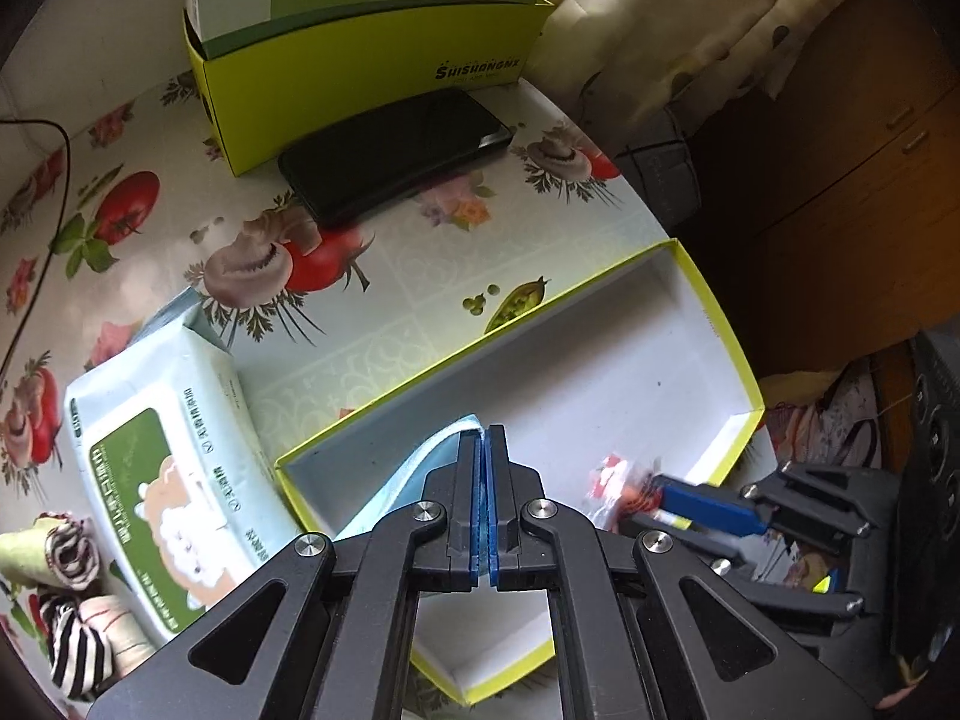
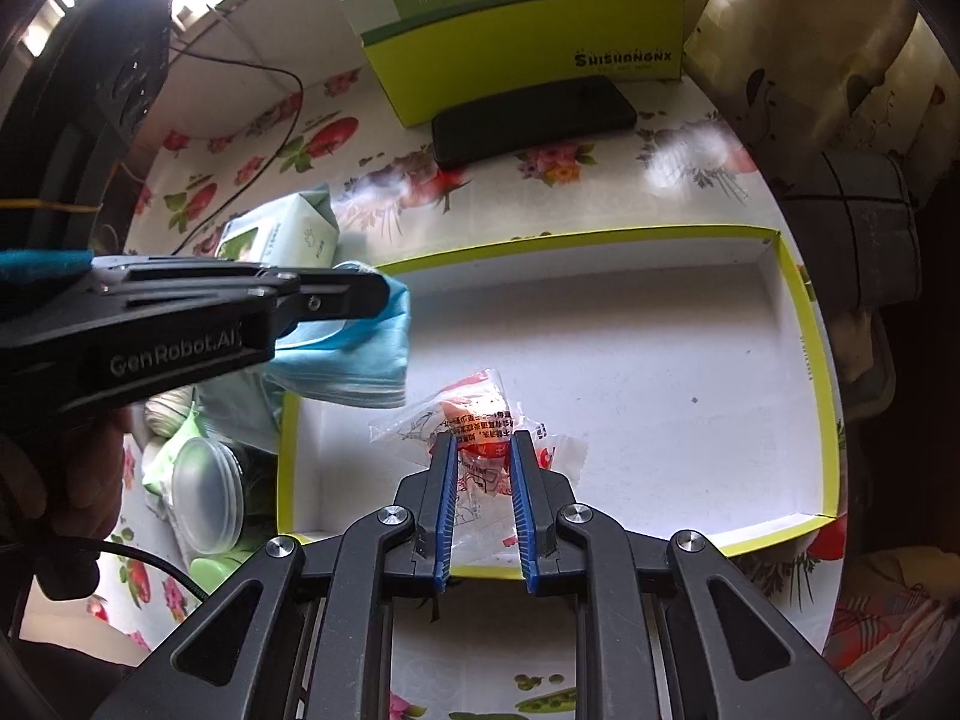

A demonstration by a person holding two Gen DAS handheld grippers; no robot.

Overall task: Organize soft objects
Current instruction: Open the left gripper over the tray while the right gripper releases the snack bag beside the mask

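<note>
While the left gripper (image 1: 485, 438) pinches a blue cloth (image 2: 360, 360) over the tray (image 2: 804, 360), its jaws tight, that cloth could snag on the rim. Right gripper (image 2: 483, 450) jaws, narrow, clamp a crinkly packet (image 2: 480, 420) above the tray floor; it may slip out.

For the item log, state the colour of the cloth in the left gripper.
Light blue cloth, pinched by the left gripper; clearest in the right wrist view.

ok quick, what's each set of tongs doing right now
left tongs: closed on the light blue cloth, over the open tray box
right tongs: closed on the clear plastic packet, over the same box
</note>
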